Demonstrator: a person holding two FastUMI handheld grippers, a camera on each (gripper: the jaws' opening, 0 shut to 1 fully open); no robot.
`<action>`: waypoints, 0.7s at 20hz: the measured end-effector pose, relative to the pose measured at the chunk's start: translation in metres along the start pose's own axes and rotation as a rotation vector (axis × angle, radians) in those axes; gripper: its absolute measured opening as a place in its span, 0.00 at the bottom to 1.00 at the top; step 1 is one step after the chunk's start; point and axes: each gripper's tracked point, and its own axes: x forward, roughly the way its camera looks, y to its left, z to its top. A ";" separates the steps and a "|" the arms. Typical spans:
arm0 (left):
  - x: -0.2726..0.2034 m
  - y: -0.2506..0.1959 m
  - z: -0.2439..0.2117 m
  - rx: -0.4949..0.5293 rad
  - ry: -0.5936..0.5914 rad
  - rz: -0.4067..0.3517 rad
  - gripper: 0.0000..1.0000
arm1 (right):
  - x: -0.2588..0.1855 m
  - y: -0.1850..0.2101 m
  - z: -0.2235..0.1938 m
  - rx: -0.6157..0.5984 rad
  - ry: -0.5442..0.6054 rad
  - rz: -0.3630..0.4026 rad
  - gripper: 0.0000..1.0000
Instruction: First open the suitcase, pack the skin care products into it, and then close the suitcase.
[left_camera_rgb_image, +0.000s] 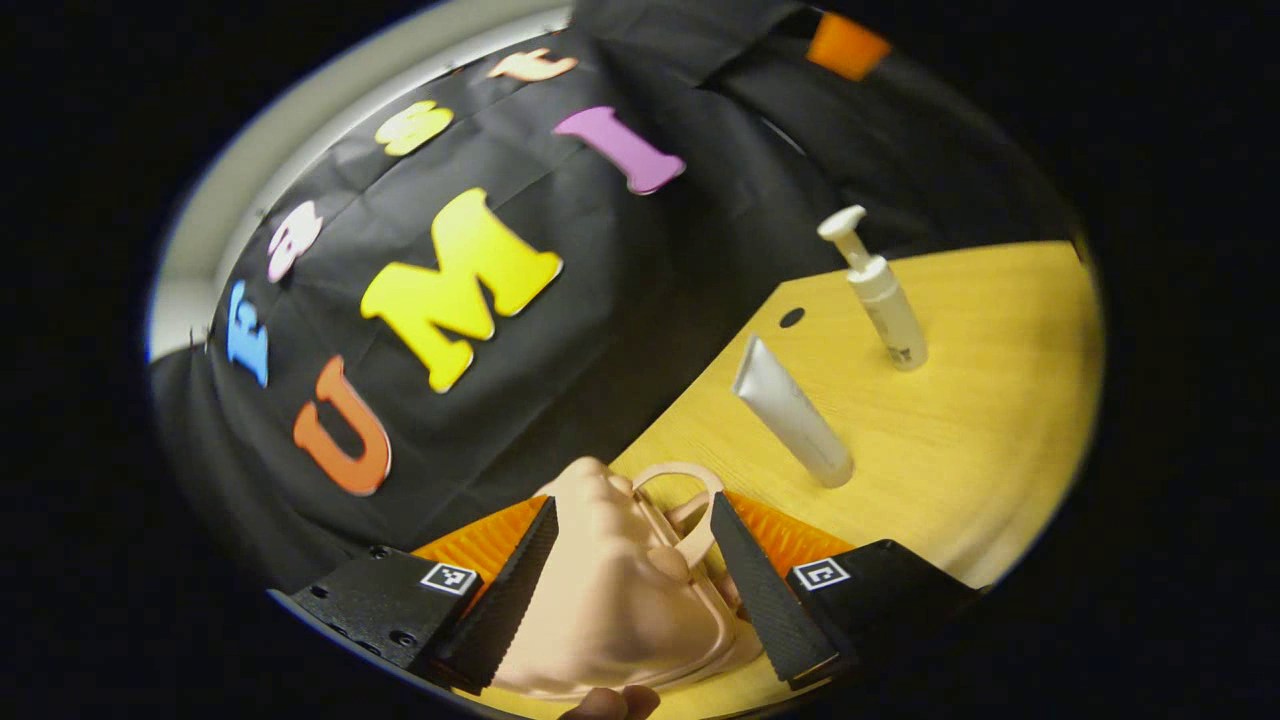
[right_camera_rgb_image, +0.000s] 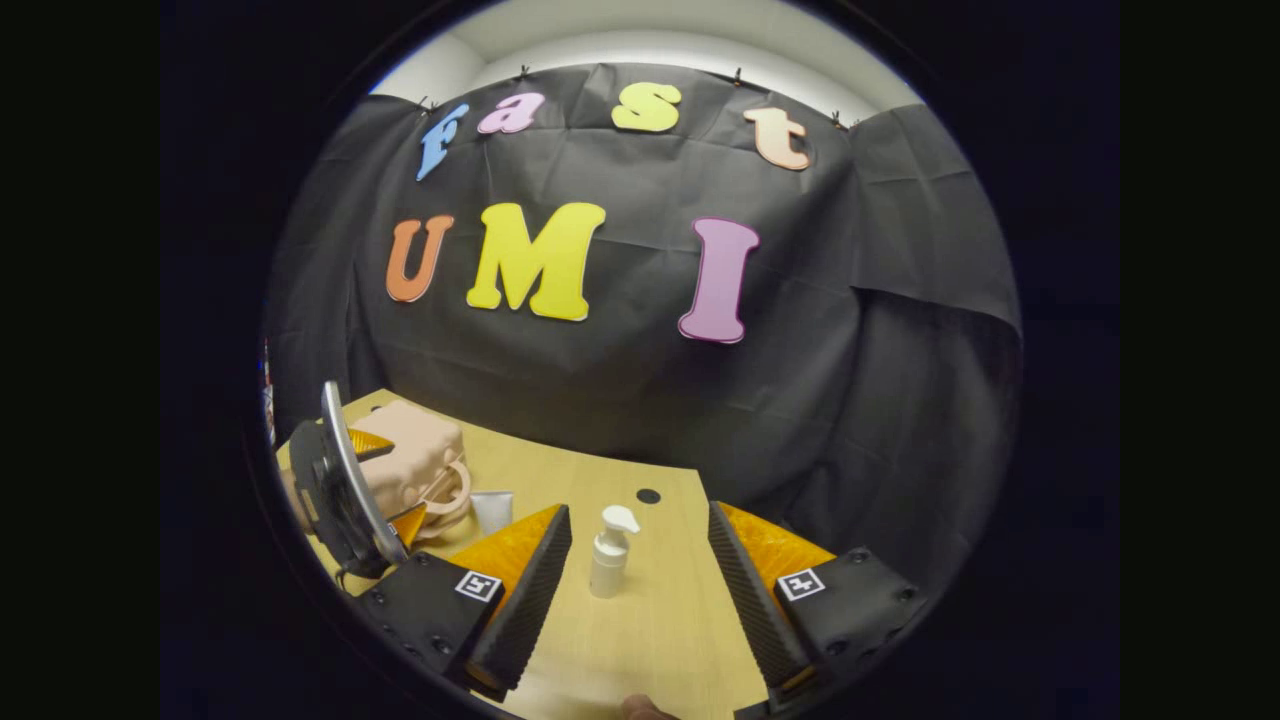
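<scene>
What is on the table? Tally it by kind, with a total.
Suitcase: 1
Pump bottle: 1
Tube: 1
Total: 3

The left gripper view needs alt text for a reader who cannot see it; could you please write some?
The open left tongs straddle a small peach suitcase with a loop handle on a wooden table. Beyond it a gray tube and a white pump bottle stand upright.
</scene>
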 end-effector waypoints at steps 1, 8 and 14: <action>0.009 -0.008 0.000 0.084 0.008 -0.010 0.98 | 0.000 -0.005 -0.003 0.003 0.001 -0.003 0.81; 0.039 -0.018 -0.035 0.306 0.153 -0.004 0.96 | -0.003 -0.034 -0.025 0.002 0.021 0.012 0.81; 0.052 -0.030 -0.058 0.413 0.281 -0.023 0.68 | -0.002 -0.026 -0.042 -0.025 0.046 0.096 0.81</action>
